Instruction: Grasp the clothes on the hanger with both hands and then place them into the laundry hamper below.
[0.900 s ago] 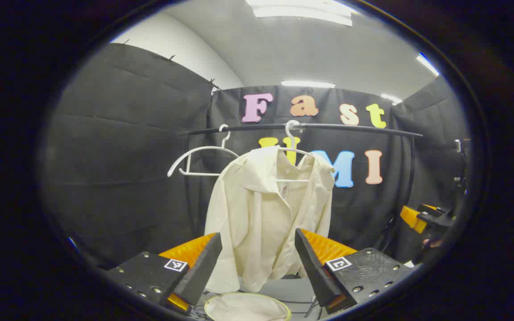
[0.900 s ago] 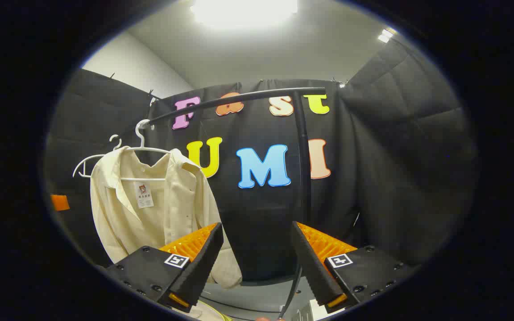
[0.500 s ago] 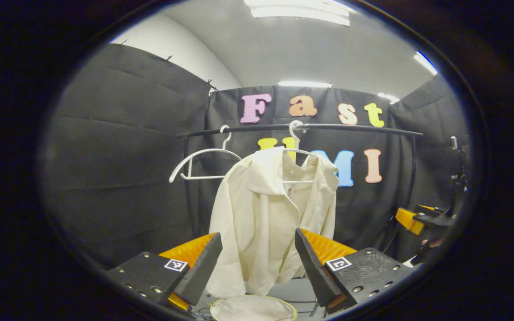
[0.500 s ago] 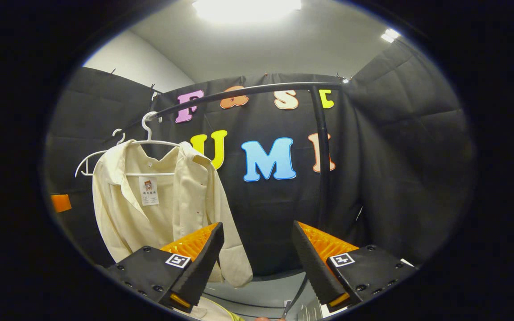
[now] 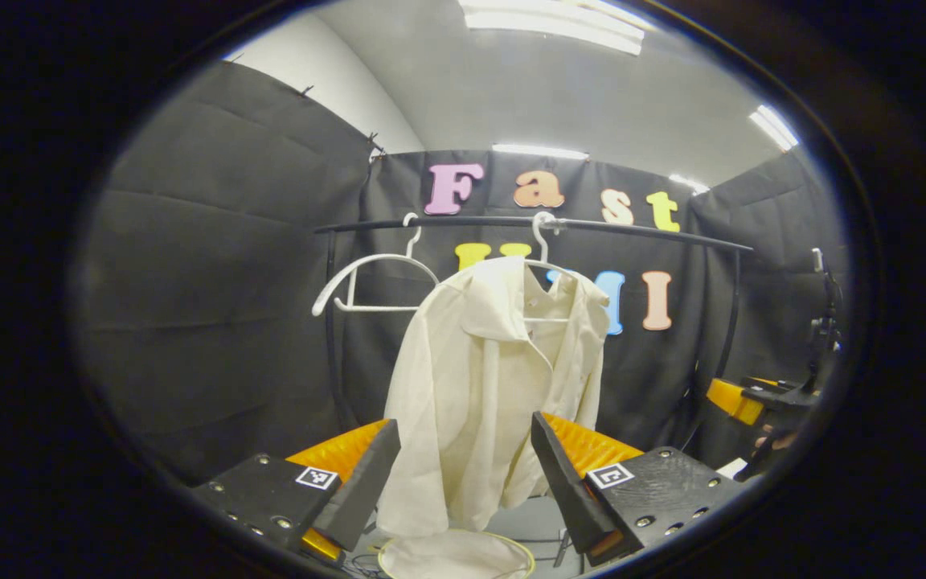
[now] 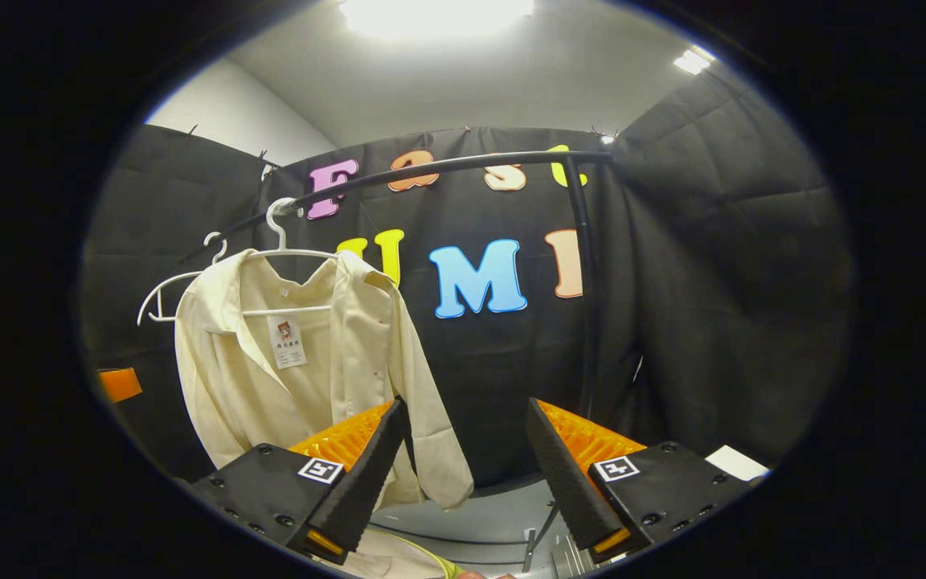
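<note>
A cream shirt hangs on a white hanger from a black rail. Under it a pale hamper with a yellow-green rim opens upward; its edge peeks out beneath my right gripper too. My left gripper is open, short of the shirt, which shows between its fingers. My right gripper is open as well, with the shirt off to its left. The right gripper and a hand show at the far right of the left gripper view.
A second, bare white hanger hangs on the rail left of the shirt. The rail's upright post stands at the right. Black cloth walls close in on all sides; a grey floor lies below.
Both grippers have edged closer to the shirt, which looks a little larger. In the right gripper view the shirt has drifted rightward toward the fingers. Both jaws stay open.
</note>
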### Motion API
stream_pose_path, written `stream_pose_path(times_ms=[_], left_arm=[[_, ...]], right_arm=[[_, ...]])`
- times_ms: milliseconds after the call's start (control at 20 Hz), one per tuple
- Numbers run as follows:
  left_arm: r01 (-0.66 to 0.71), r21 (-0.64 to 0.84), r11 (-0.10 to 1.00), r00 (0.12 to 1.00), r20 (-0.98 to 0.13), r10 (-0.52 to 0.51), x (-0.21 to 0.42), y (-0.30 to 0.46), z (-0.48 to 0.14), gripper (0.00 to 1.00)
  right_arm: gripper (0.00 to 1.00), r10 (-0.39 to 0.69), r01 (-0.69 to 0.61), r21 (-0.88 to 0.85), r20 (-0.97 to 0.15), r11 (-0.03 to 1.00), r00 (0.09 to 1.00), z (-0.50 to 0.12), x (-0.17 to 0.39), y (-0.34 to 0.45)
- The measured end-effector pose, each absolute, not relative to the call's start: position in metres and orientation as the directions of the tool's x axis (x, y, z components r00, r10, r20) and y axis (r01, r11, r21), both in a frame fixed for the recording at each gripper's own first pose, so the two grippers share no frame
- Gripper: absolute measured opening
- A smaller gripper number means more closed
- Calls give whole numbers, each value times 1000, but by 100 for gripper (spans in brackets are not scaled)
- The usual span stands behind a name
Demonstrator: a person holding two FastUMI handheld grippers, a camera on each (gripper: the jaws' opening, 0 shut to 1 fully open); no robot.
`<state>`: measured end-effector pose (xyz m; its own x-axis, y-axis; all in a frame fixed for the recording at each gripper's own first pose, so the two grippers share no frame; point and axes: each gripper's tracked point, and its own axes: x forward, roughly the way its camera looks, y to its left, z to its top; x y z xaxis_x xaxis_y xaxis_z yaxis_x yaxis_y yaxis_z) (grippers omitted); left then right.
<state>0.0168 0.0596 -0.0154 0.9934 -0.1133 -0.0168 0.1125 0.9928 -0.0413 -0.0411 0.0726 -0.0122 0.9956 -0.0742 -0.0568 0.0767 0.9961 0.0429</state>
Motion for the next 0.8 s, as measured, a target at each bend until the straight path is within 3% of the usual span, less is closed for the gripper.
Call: stream_pose_path(times_ms=[50,100,200,250,300,350,450,500,600,800], left_arm=[[120,-38,992,992,-23,-121,18,60,-16,96],[125,-39,991,992,-26,-126,20,59,-15,96],[128,-46,991,991,-30,-130,22,60,-14,96],[126,-49,991,991,-29,-127,24,61,-12,96],[124,-53,991,992,-28,-125,26,62,-12,96],[126,-60,990,991,-30,-128,30,61,-11,96],[141,-76,987,989,-35,-143,38,55,-11,96],[147,-77,986,988,-35,-150,42,52,-10,96],[150,-86,985,988,-27,-153,56,42,-1,96],[123,-101,987,992,-16,-125,99,22,17,96]], right_arm=[[97,-82,84,46,-60,995,995,-11,-44,74],[92,-88,91,50,-64,995,994,-10,-46,77],[92,-92,95,43,-66,995,994,-5,-45,81],[97,-93,95,33,-62,995,994,-1,-43,83],[92,-95,96,25,-58,995,994,2,-41,84],[97,-97,99,25,-59,995,993,4,-40,84],[92,-93,96,40,-69,995,993,6,-35,87],[97,-87,90,44,-74,995,993,5,-31,90],[92,-77,81,41,-83,996,994,4,-18,92],[97,-48,54,58,-103,997,993,-4,17,94]])
